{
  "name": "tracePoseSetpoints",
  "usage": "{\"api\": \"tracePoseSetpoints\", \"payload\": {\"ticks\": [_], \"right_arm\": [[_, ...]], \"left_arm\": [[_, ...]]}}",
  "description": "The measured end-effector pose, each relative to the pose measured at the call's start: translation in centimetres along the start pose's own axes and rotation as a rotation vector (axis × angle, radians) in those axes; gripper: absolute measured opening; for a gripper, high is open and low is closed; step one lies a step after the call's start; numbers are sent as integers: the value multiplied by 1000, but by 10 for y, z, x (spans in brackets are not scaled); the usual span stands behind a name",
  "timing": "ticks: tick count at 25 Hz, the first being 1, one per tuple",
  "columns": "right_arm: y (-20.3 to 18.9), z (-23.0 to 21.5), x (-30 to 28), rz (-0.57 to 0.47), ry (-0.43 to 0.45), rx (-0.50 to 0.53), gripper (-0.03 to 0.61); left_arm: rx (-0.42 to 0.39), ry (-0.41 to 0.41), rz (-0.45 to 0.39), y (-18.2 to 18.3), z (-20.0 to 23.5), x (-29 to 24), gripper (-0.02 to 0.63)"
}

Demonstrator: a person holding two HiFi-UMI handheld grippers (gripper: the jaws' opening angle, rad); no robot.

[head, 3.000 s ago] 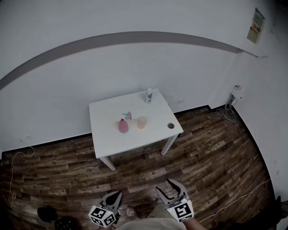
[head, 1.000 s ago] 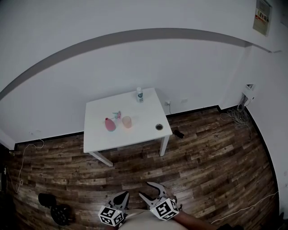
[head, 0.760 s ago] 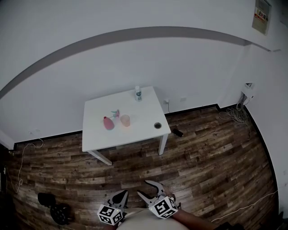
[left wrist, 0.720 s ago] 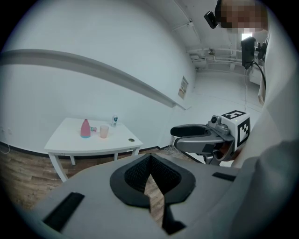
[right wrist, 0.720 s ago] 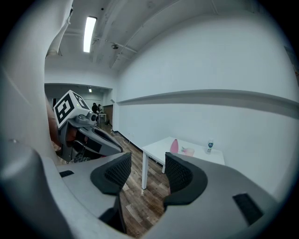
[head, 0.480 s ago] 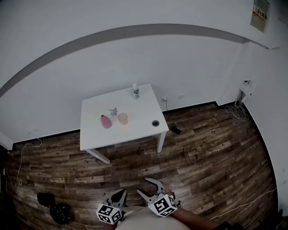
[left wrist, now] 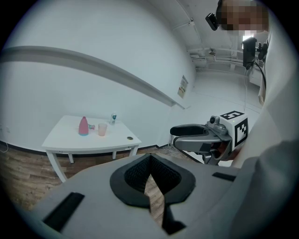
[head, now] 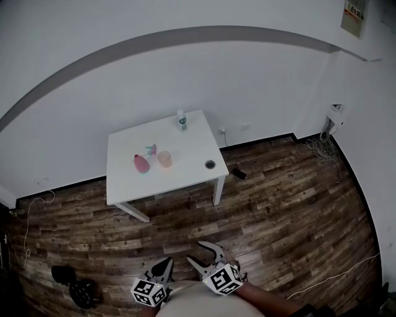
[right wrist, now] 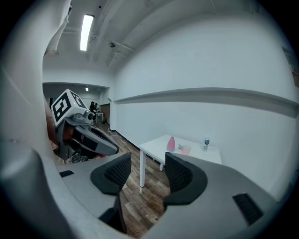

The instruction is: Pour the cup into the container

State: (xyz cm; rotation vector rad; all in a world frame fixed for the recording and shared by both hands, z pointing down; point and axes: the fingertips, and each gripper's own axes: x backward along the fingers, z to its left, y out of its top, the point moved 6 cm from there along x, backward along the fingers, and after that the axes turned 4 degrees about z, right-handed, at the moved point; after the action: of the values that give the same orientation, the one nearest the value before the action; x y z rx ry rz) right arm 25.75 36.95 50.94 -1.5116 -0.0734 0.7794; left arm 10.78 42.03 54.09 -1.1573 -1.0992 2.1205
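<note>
Cup (head: 164, 159) just beside pink flask (head: 141, 163) on table (head: 185, 176), contents indiscernible

table (head: 179, 182): one
pink container (head: 142, 164): one
cup (head: 164, 159): one
small bottle (head: 181, 120): one
dark ring (head: 210, 165) on the tabletop: one
small item (head: 150, 150) behind the cup: one
grippers: two, left gripper (head: 164, 266) and right gripper (head: 194, 252)
wall poster (head: 354, 17): one
dark object (head: 239, 174) on the floor: one

White table (head: 179, 181) stands on wood-plank floor (head: 278, 210) beside white wall (head: 185, 80)
</note>
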Motion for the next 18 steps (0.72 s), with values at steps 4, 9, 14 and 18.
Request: {"api": "tracePoseSetpoints", "payload": {"ticks": [4, 9, 14, 18], "right_arm": [[0, -3, 0, 3, -8, -4, 233], [0, -4, -1, 0, -14, -2, 232], [0, -6, -2, 0, -14, -2, 232], [1, -5, -2, 0, -12, 0, 233]], "left_arm": [[-5, -4, 4, 3, 1, -2, 11], [-10, -7, 8, 3, 2, -4, 10], [-11, -2, 10, 4, 3, -4, 11], [-13, -1, 8, 4, 2, -4, 9]]}}
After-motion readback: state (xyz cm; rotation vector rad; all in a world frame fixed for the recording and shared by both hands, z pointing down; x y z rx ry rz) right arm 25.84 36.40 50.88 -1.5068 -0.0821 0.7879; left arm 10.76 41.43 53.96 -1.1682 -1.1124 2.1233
